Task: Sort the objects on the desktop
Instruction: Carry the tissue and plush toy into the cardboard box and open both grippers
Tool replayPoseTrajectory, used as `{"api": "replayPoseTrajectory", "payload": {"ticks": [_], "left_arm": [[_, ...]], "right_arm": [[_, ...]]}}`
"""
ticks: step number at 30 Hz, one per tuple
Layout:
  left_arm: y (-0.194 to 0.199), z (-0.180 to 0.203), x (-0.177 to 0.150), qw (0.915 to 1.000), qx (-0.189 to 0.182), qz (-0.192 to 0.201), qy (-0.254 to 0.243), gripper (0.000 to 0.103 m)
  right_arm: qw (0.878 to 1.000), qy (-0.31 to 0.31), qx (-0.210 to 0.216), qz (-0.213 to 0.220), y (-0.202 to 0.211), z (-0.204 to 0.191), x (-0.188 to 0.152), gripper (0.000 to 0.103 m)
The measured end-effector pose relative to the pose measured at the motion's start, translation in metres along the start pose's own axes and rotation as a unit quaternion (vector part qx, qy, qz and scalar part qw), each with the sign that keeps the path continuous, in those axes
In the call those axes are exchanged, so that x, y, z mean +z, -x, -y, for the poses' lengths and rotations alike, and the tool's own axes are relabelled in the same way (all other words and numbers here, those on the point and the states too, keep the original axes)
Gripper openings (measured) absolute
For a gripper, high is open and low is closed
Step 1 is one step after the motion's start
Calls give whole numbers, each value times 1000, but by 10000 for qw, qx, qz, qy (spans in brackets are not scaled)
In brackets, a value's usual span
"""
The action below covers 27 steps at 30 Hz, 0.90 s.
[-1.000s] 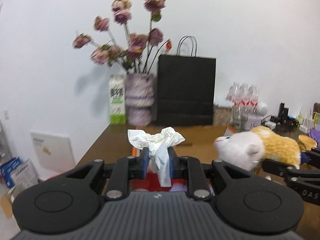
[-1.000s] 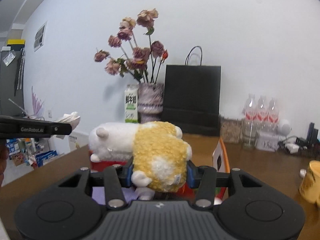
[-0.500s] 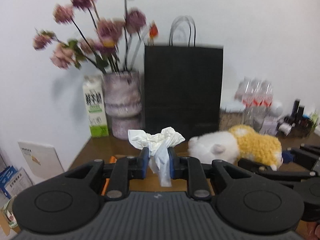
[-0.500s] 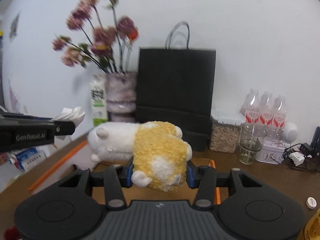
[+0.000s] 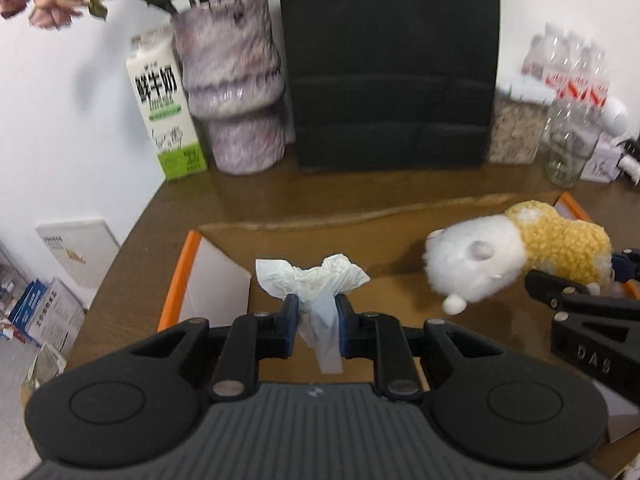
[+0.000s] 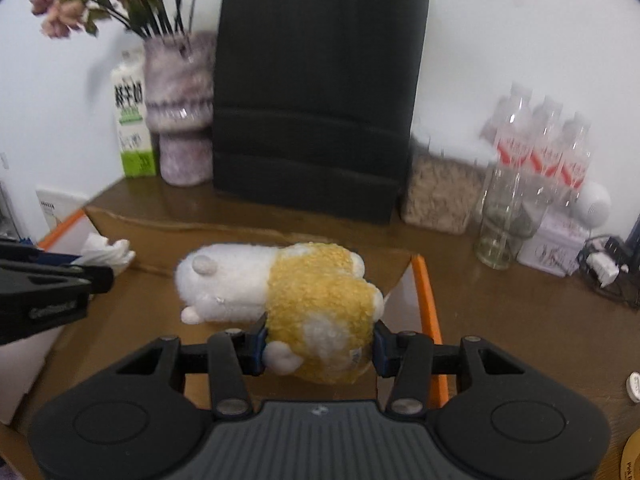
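Observation:
My left gripper (image 5: 317, 312) is shut on a crumpled white tissue (image 5: 312, 276), which hangs above an open cardboard box (image 5: 280, 232) with orange-edged flaps. To its right, a white and yellow plush toy (image 5: 516, 256) is clamped in my right gripper (image 6: 319, 340), which is shut on the toy's yellow body (image 6: 320, 300). The toy's white head points left and it hovers over the same cardboard box (image 6: 168, 236). In the right wrist view, the left gripper's fingers (image 6: 60, 276) and the tissue (image 6: 106, 252) show at the left edge.
Along the wall stand a milk carton (image 5: 166, 108), a mottled vase (image 5: 232, 92) of dried roses, a black paper bag (image 5: 388, 64), a grain jar (image 6: 440, 196), a glass (image 6: 504, 224) and water bottles (image 6: 540, 140). Cables (image 6: 608, 268) lie at far right on the brown table (image 6: 520, 312).
Both grippers have travelled forward and tipped downward with their loads; the back-wall items loom larger and the open cardboard box now lies beneath them. Neither grip has changed.

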<state>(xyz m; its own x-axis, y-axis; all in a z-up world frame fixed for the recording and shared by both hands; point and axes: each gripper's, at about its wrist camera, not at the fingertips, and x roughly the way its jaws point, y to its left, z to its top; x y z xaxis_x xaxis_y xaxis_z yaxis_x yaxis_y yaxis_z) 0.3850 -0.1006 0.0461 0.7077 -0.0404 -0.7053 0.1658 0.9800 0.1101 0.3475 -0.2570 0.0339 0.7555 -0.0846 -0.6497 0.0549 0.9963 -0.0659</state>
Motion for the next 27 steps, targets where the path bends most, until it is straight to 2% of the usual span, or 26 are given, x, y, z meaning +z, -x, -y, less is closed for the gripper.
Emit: {"api": "replayPoseTrajectory", "payload": {"ticks": [5,8,10,11,12,13,14,15,16,17,19,27], "left_arm": [[-18,-1,-6,9994,129,-315,-73,20],[-26,-6,-8,9987,113,-500,67,21],[-25,-9,-7,9987,105,-483,149,36],[-24,-10,-7,9988,130,-438,156,40],[-21,-11,-7,9990,165,-379,144,51],[-19,-11,-7,9993,179,-318,123,61],[-16,-11,-7,9995,174,-244,107,68],[-12,-11,-7,9997,168,-149,90,81],[-9,-11,-7,9998,164,-61,78,88],[-5,-12,-7,9998,155,62,69,91],[5,-14,-6,9995,109,302,62,103],[49,-24,-7,9953,-16,939,216,103]], "right_arm": [[9995,2,-15,-302,-14,0,1,47],[9989,28,-101,-453,-19,-1,1,49],[9989,-5,-125,-448,-18,-2,2,53],[9989,-28,-126,-454,-18,-2,1,60],[9987,-51,-134,-481,-17,-2,1,71],[9987,-81,-120,-491,-17,0,2,77],[9989,-95,-104,-456,-14,0,1,88],[9991,-73,-101,-412,-12,0,1,91],[9993,-34,-108,-366,-9,0,1,91],[9994,4,-117,-340,-6,0,1,92],[9995,34,-80,-311,0,0,0,98],[9999,95,77,74,41,3,-2,102]]}}
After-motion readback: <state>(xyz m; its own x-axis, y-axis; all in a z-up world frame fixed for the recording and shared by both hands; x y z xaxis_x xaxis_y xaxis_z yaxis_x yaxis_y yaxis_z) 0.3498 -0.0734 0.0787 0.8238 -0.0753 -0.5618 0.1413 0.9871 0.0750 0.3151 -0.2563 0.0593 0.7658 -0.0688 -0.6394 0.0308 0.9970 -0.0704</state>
